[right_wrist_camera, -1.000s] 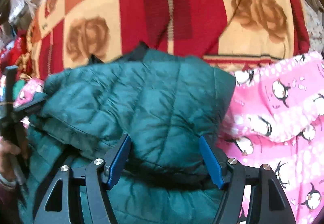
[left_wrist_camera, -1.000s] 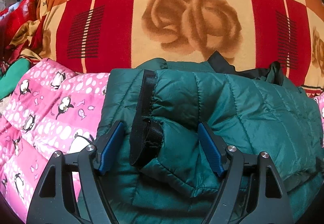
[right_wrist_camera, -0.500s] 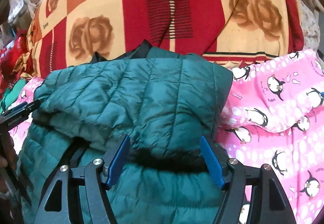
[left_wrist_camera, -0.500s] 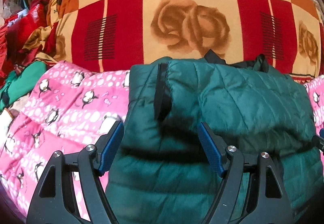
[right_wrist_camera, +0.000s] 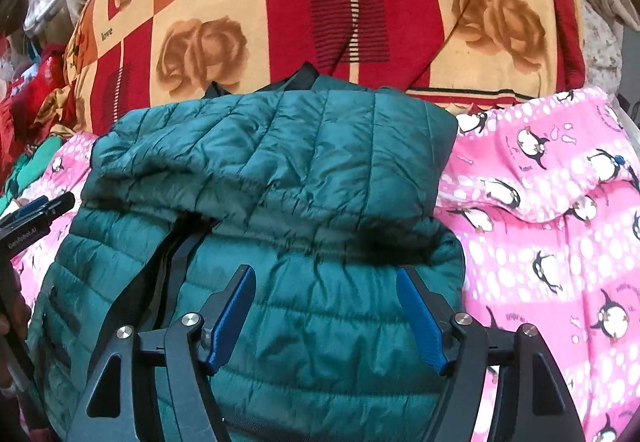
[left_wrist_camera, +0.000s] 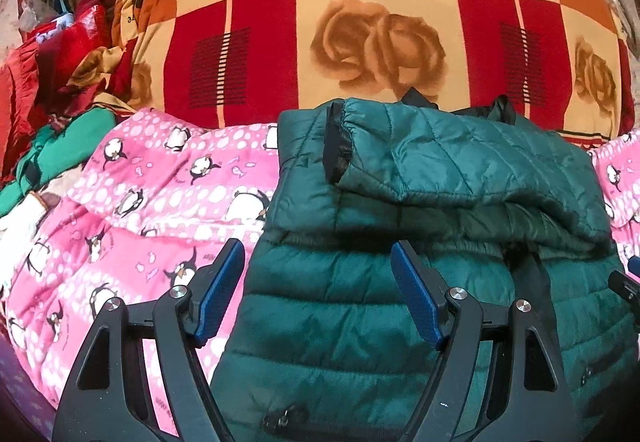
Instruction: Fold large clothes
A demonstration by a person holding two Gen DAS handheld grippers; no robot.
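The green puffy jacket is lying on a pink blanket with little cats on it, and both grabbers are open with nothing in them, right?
Almost. The animals on the pink blanket are penguins, not cats; the right wrist view shows them clearly. The rest holds: the green puffy jacket lies on it, and the left gripper and right gripper are open and empty.

place: home bedroom | evidence: rose blanket (left_wrist_camera: 380,42), penguin quilt (left_wrist_camera: 160,194), clothes heap (left_wrist_camera: 60,54)

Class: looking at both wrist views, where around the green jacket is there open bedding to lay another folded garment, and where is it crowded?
Free: the pink penguin quilt left of the jacket, and the quilt right of it. Crowded: the clothes pile at far left. The rose blanket rises behind the jacket.
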